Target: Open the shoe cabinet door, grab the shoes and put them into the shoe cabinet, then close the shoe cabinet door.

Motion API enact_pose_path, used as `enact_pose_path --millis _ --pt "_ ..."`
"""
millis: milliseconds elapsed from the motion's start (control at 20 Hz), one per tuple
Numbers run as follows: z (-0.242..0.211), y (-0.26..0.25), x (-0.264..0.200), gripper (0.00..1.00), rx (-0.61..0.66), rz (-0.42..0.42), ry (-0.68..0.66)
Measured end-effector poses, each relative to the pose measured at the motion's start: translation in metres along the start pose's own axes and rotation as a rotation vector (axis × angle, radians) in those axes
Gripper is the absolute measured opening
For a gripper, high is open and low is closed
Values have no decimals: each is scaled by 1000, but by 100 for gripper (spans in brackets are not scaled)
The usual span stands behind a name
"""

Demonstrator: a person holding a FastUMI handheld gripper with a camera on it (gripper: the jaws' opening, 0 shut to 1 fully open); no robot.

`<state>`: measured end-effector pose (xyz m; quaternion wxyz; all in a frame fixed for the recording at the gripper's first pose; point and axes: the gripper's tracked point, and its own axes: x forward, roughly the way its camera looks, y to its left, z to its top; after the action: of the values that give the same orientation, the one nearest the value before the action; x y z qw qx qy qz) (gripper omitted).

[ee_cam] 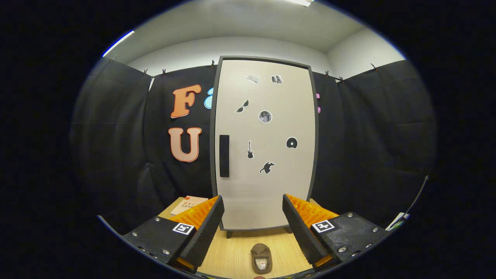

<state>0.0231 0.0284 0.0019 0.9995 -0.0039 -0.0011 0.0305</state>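
Gripper view looks straight down the tool toward the cabinet. Nearest, the gripper [253, 217] has its two fingers spread wide apart, holding nothing. Between them, low on the wooden table [232, 252], lies a small brown shoe [261, 257], toe pointing toward the cabinet, touching neither finger. Just beyond the left finger a book [187, 204] lies flat on the table near the cabinet's left corner. Farther on stands the cabinet [265, 186], upright on short dark legs, its pale door shut inside a dark frame. A dark vertical handle [224, 155] sits along the door's left edge, and several small stickers [265, 116] dot the door. Black cloth [368, 147] hangs behind it on both sides.
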Motion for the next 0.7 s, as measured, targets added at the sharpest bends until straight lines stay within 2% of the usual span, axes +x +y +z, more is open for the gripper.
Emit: enact_pose_path --millis 350,700 --pt "5 25 33 95 -4 42 -1" --pt "15 53 90 95 -15 85 -16"
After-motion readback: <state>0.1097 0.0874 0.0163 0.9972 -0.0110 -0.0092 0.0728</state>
